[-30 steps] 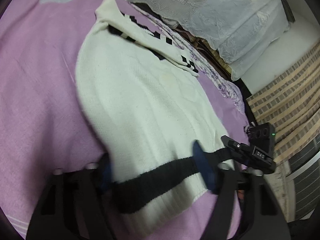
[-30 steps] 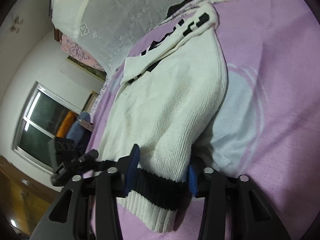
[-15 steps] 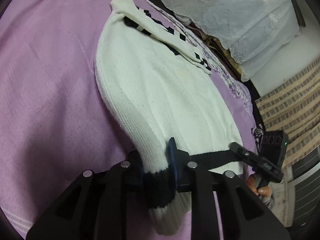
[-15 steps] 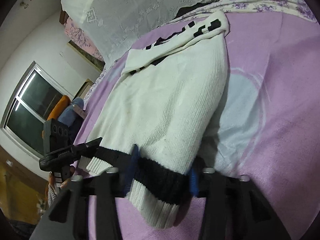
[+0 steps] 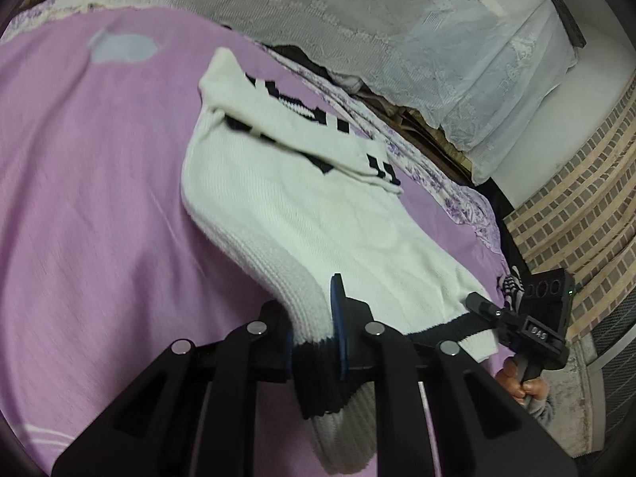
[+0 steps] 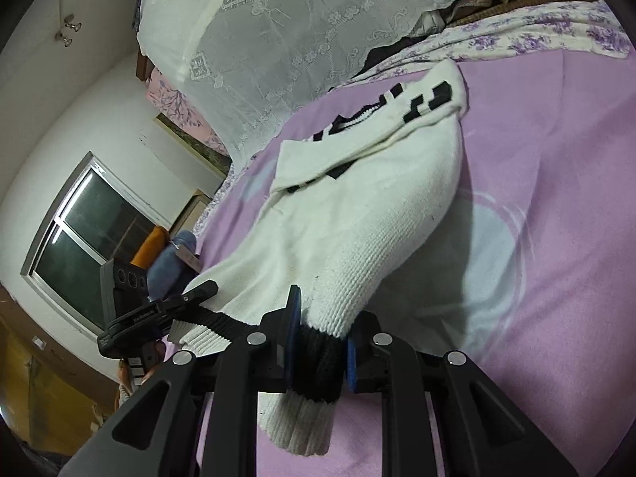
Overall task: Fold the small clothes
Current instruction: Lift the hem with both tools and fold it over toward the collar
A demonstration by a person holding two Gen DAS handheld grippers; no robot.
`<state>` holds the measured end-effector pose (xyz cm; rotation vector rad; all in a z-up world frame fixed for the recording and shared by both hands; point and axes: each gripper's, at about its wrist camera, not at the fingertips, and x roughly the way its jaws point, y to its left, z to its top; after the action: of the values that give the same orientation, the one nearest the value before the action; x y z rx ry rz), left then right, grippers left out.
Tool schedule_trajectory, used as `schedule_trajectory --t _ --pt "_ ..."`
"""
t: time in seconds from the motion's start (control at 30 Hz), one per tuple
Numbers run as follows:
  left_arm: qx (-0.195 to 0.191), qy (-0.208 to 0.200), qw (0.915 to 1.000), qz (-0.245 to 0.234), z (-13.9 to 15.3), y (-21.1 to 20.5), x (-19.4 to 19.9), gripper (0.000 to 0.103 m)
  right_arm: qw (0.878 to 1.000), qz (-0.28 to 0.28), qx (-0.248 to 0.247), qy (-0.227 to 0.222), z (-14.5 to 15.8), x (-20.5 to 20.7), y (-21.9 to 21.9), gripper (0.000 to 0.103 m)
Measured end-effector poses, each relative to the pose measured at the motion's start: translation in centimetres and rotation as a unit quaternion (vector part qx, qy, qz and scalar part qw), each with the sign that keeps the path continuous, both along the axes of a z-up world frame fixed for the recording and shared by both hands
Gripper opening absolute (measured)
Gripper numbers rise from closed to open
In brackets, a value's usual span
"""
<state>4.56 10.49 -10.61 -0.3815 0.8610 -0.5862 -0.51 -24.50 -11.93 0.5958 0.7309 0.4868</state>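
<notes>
Left wrist: sweater point(image 5: 318, 218) hem apparently between closing left hand-held gripper point(image 5: 316, 342) pads.

Each wrist camera looks close along its own fingers, angled down over the white sweater point(image 5: 302, 214) point(image 6: 369, 214) on the pink blanket point(image 5: 91, 183), from opposite hem corners.

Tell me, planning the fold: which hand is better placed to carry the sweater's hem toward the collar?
Right, slightly: the right gripper clamps the sweater at its black band; the left gripper is closing on it.
</notes>
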Motion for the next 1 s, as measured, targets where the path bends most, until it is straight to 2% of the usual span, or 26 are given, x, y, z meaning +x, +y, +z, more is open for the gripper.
schedule_trajectory --t 0.4,1.0 --pt "0.022 -0.042 0.9988 0.016 4.2 -0.8 3.0 0.014 0.999 0.005 -0.012 -0.032 4.9 4.1 0.3 0.019" --pt "0.037 -0.059 0.9964 0.05 6.8 -2.3 10.7 0.014 0.998 -0.036 0.029 -0.04 7.4 12.6 -1.8 0.019"
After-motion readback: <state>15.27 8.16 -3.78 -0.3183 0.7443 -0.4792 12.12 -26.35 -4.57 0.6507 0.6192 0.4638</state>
